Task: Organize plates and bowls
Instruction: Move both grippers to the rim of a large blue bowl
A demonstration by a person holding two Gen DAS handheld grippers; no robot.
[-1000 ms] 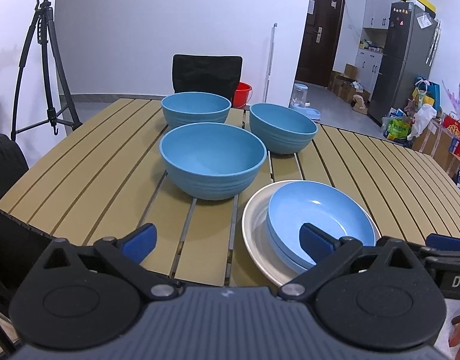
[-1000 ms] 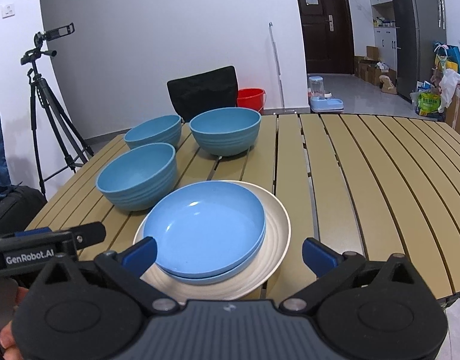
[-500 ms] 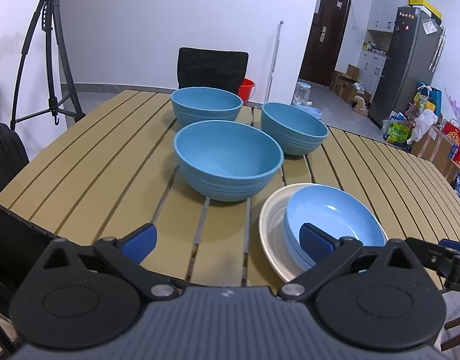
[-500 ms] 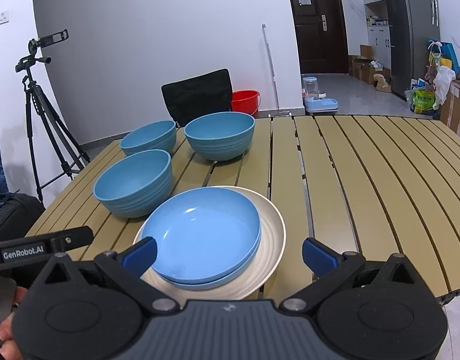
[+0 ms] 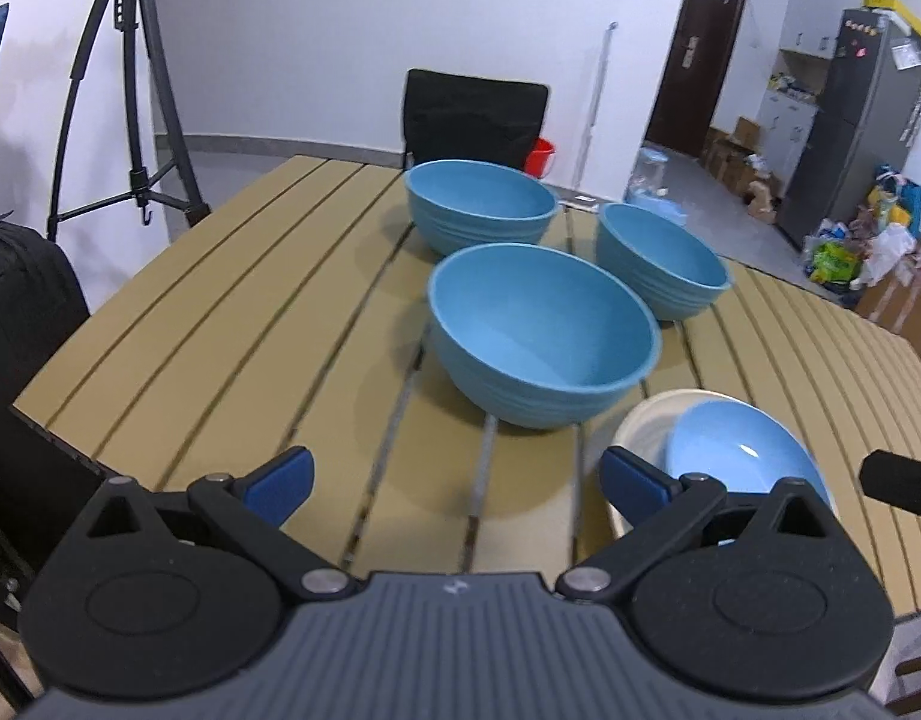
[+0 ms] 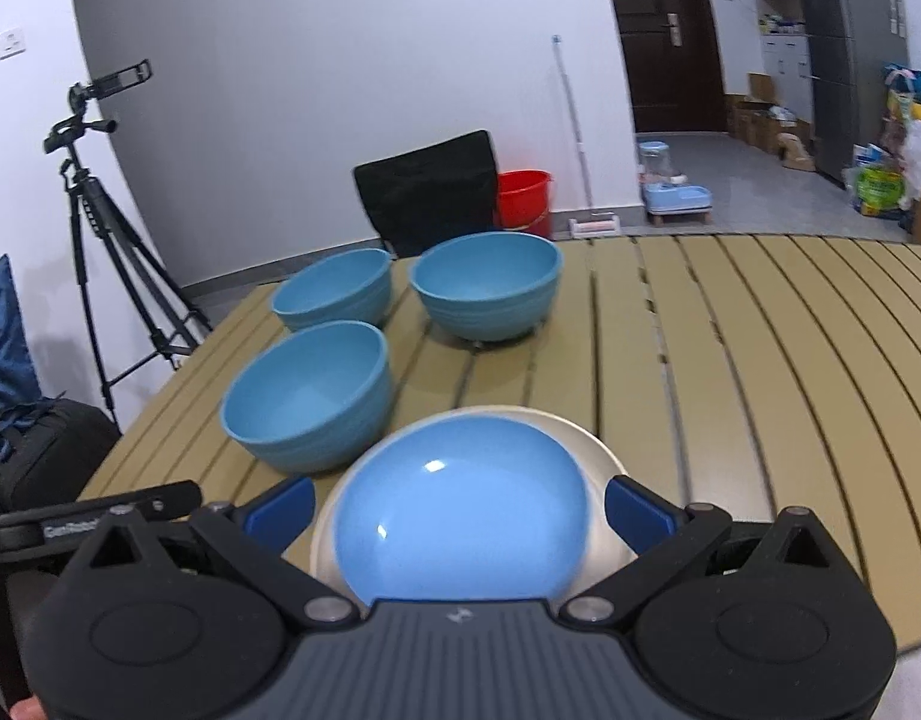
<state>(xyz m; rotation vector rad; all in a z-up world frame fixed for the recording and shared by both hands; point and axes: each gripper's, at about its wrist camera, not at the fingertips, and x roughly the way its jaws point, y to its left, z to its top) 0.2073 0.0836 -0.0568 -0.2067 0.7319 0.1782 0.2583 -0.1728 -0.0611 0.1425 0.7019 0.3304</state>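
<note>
Three blue bowls stand on the slatted wooden table (image 5: 232, 324): a near bowl (image 5: 544, 336), a far-left bowl (image 5: 481, 204) and a far-right bowl (image 5: 661, 261). Blue plates (image 6: 460, 510) lie stacked on a white plate (image 6: 601, 456) at the front edge. My right gripper (image 6: 459, 513) is open, its blue fingertips on either side of the plate stack and above it. My left gripper (image 5: 454, 483) is open over bare table, just short of the near bowl (image 6: 307, 396), with the plate stack (image 5: 739, 456) to its right.
A black chair (image 6: 427, 192) stands behind the table, with a red bucket (image 6: 523, 195) beside it. A tripod (image 5: 127, 90) and a black bag (image 5: 16, 312) are at the left. A fridge (image 5: 853, 120) and clutter fill the right background.
My right gripper has moved forward and over the plate stack, which now lies between its fingertips. My left gripper has shifted left, so the bowls and plates sit further right in its view.
</note>
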